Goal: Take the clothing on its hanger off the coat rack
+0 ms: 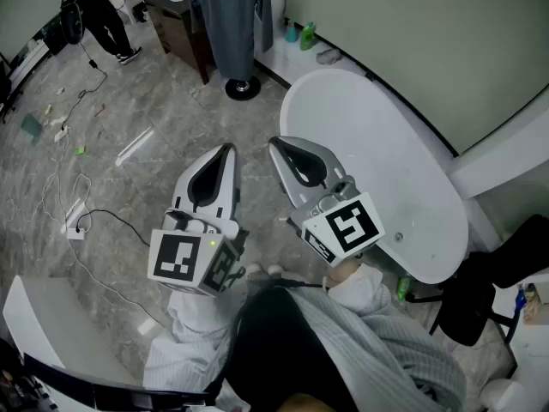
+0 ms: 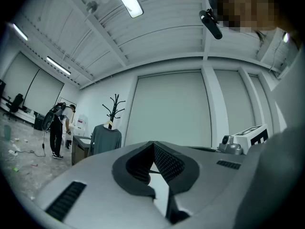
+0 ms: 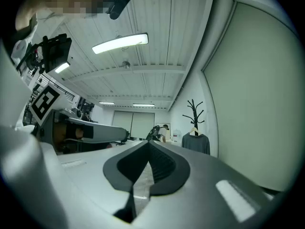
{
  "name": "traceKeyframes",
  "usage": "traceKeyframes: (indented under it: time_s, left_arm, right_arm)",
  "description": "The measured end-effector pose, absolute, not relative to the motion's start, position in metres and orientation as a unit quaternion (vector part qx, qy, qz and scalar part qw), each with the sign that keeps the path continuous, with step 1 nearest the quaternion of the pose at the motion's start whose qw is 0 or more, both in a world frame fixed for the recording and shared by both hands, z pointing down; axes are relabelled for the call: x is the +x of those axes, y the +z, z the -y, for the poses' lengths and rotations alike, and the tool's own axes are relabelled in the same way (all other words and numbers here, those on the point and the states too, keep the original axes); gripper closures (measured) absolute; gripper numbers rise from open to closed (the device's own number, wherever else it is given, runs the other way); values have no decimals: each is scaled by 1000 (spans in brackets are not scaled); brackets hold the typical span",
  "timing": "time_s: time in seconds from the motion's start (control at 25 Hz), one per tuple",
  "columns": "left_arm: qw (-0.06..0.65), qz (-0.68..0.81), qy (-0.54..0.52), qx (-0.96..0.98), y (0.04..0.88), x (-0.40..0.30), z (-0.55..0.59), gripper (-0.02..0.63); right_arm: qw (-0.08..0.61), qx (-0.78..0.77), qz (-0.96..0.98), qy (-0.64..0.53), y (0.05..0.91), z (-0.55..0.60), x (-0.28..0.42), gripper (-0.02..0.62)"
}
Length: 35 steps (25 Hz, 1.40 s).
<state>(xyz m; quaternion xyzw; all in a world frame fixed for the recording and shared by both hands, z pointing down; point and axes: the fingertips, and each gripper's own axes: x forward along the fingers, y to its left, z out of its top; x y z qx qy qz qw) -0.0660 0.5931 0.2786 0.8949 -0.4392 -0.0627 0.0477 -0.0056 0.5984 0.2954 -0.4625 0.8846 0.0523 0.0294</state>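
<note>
The grey garment (image 1: pixel 227 20) hangs well beyond the left claw (image 1: pixel 226 149) and right claw (image 1: pixel 274 142).

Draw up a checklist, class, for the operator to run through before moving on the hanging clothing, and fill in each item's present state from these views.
1. Left gripper empty: ok, jaws shut on nothing.
2. Right gripper empty: ok, jaws shut on nothing.
3. Jaws open to take the hanger: not ok, both are shut.
4. Grey garment hanging on the coat rack: ok.
5. Rack within reach: not ok, it stands well ahead across the floor.
6. Which prong holds the hanger's hook: cannot tell, too small.
</note>
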Motion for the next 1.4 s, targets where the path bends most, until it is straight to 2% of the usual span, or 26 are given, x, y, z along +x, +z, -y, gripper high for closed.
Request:
traceKeyframes:
  time_s: [0.36,0.84,1.12,1.4]
  left_arm:
    - [45,449,-61,890,280,-78,-557,601]
    - [51,453,-41,889,312,-148,-484,601]
    - [88,456,-45,885,350,-147,-393,601]
    - [78,456,-34,886,347,-119,-256,601]
  right_arm:
    - [40,-455,-888,45,297,-566,-14,594]
    - [51,-470,-880,28,323,-481,-66,594]
    - [18,-460,-887,23,352,-404,-76,594]
    - [25,-461,-887,22,350,-269,-46,594]
